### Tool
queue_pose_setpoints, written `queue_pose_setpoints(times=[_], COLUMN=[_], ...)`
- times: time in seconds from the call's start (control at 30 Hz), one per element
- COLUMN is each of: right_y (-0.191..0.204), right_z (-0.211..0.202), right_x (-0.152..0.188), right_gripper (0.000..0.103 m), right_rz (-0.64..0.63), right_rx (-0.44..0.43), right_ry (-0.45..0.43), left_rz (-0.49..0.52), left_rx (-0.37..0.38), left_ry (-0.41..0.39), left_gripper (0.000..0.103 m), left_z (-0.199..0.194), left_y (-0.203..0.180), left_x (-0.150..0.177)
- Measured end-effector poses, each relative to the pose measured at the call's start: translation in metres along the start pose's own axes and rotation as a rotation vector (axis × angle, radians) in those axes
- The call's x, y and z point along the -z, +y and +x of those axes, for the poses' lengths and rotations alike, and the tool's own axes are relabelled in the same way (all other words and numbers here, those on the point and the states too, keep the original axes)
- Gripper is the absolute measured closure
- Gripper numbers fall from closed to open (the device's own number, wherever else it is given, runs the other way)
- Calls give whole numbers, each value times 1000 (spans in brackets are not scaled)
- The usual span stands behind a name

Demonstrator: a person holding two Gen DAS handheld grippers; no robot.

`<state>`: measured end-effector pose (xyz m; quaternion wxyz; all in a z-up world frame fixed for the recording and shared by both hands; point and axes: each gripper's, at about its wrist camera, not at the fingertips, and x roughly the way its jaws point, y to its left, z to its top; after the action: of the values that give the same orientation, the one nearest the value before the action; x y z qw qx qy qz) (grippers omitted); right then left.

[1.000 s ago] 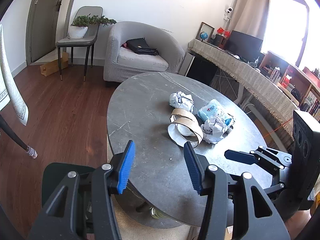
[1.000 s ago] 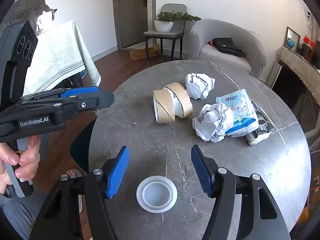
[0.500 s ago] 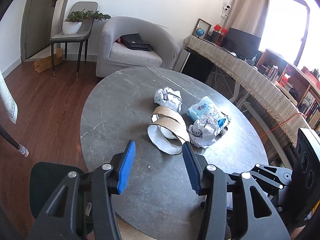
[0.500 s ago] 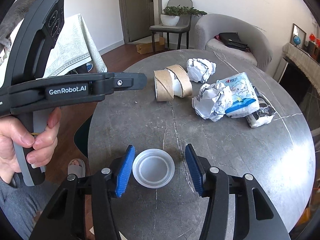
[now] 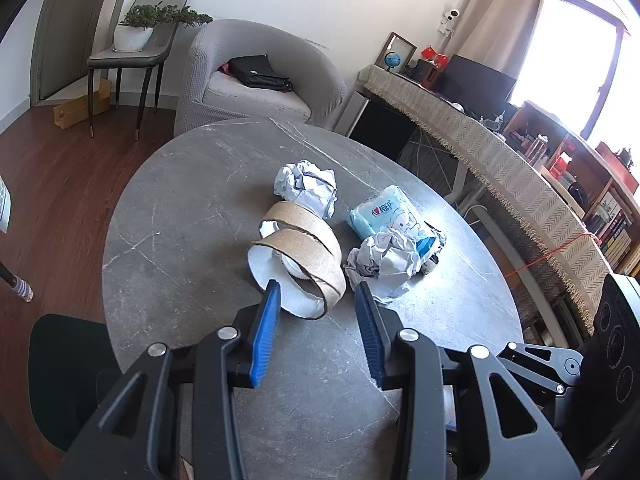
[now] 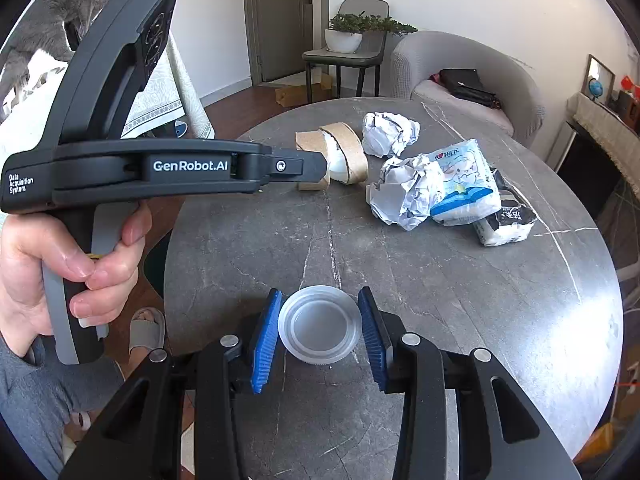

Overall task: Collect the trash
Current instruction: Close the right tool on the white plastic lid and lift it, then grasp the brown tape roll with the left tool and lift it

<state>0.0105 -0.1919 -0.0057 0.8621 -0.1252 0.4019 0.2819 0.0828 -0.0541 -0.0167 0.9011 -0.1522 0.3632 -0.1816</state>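
On the round grey marble table (image 5: 180,216) lie two cardboard tape rings (image 5: 304,252), two crumpled paper balls (image 5: 306,186) (image 5: 384,260) and a blue tissue pack (image 5: 394,216). My left gripper (image 5: 316,300) is open, its fingertips just short of the near ring. My right gripper (image 6: 320,312) has closed in on a clear plastic lid (image 6: 320,324) that lies on the table (image 6: 460,280); both pads (image 6: 266,332) are at its rim. The rings (image 6: 340,156), paper ball (image 6: 404,192) and tissue pack (image 6: 464,180) lie beyond it.
A black-and-white wrapper (image 6: 506,224) lies beside the tissue pack. A grey armchair (image 5: 256,76) and a chair with a potted plant (image 5: 136,40) stand behind the table. A cloth-covered desk (image 5: 500,160) runs along the right. A dark stool (image 5: 68,360) sits at the table's near left.
My left gripper moved forward over the table to the cardboard rings and narrowed a little. My right gripper advanced around the plastic lid and its jaws closed to the lid's rim.
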Motion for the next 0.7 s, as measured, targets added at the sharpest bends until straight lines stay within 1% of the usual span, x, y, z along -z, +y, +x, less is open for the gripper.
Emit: queue_pose_setpoints(times=[0.13,0.2,0.3,0.33,0.37,0.43,0.57,0.67,0.7], right_y=[-15,-24,-34,-36,-38,-40,-43,-43,-42], right_z=[-6,-7,-9,-10,-10,-10,-9,-9,-10], right_x=[4,6,8,9,8,8,4,-1,-2], right_gripper=[64,64,64,63,63,63,63,63,63], right_rz=[42,69,98,104,111,128,133,134,136], right_rx=[10,12,15,17,18,14,15,18,17], right_ry=[-15,-20,-25,-26,-28,-35,-37,-47,-51], left_rz=[-17,-36,-68,-78,-87,-94,-55,-28,-18], left_rx=[5,23,50,59,71,74,47,57,50], left_ry=[-8,-3,3,3,4,4,-5,1,-1], left_gripper=[68,71,81,87,90,96,97,98,98], left_z=[5,8,12,12,13,13,8,5,3], left_y=[-1,0,2,3,5,6,0,-4,-6], left_x=[-1,-1,0,0,0,1,1,1,1])
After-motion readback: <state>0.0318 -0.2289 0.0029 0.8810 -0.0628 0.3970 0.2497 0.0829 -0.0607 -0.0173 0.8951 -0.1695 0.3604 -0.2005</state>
